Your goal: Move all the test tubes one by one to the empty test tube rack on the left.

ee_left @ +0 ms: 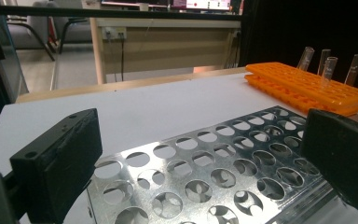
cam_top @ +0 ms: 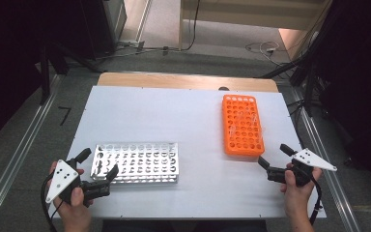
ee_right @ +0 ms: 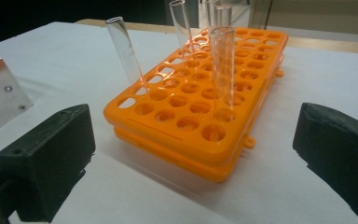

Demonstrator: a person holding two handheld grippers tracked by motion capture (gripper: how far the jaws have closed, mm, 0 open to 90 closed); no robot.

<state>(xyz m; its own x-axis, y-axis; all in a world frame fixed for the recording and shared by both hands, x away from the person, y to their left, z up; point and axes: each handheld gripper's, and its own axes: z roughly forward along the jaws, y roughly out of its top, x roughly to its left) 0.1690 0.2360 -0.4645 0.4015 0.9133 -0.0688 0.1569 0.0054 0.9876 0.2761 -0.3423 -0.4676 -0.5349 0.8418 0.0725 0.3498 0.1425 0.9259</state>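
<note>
- Right claw (cam_top: 274,158): black jaws spread wide, nothing between them, held low over the white counter (cam_top: 140,116) at the near right corner. In the right gripper view the jaws frame the short near end of the orange plastic tube rack (ee_right: 205,98).
- The orange rack lies at about 11 o'clock from the right claw in the high view, just beyond the jaw tips and apart from them. Its long axis runs 12 to 6, away from the person.
- Clear glass test tubes (ee_right: 223,70) stand in the rack, a handful, some leaning. The nearest upright one sits in a front-row hole, straight ahead of the right claw.
- Left claw (cam_top: 99,163): jaws likewise spread, empty, hovering at the near left end of the shiny perforated metal tube rack (cam_top: 135,162), whose long axis runs 9 to 3. No tubes seen in its holes.
- Judgement: the right hand is much the nearer to the tubes; the left is well apart from them. A pick would go forward and slightly left, jaws closing across a tube's upright shaft.
</note>
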